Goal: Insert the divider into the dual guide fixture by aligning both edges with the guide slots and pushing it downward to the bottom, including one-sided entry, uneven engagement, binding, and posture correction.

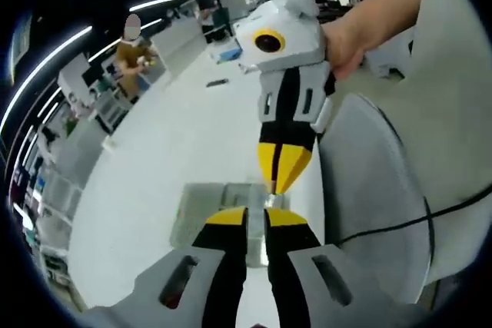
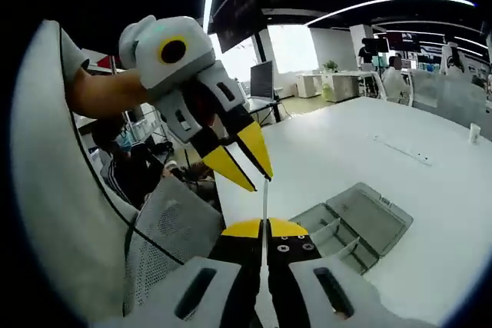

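Above the white tabletop [image 2: 361, 151]: thin clear plastic divider [image 2: 264, 213], pinched by my left tool [image 2: 264, 230] and right tool [image 2: 247, 165]; grey slotted guide fixture [image 2: 361, 224] awaits; insertion judged unstarted.

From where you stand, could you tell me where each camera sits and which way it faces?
Left gripper view: rides the left gripper, looking along its jaws across the white table at the right gripper opposite; a hand and forearm show.
Right gripper view: rides the right gripper, facing the left gripper above a clear tray; a forearm shows.
Shared: both grippers pinching the thin clear divider between them, the table, the grey mesh chair.
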Available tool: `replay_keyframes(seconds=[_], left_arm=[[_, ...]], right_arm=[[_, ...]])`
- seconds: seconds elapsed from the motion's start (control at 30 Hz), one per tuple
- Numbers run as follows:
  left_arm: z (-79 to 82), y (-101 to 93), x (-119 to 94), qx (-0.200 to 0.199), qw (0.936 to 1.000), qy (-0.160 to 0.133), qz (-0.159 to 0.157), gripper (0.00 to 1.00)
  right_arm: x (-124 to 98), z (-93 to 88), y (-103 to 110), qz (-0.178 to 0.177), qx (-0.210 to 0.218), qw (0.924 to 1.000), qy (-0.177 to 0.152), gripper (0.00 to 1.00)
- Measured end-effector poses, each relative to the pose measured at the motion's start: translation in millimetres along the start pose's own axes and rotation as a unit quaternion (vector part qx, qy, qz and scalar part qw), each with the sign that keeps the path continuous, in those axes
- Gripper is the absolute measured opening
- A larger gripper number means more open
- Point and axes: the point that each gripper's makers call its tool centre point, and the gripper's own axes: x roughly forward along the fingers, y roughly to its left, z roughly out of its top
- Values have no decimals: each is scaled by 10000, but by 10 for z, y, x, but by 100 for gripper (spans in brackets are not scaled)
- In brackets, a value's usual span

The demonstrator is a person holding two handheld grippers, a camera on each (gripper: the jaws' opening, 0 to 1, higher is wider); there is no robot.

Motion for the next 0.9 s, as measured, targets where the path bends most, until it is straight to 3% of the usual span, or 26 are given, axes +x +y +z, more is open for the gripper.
replay_keyframes(seconds=[0.57,0.9], left_arm=[[-65,-109,19,41,9989,212,-407,2],[-121,-179,24,-227,9965,343,-730,1]], right_arm=[[21,-15,94,166,-518,9984,142,0],[30,-47,142,248,-800,9962,223,0]])
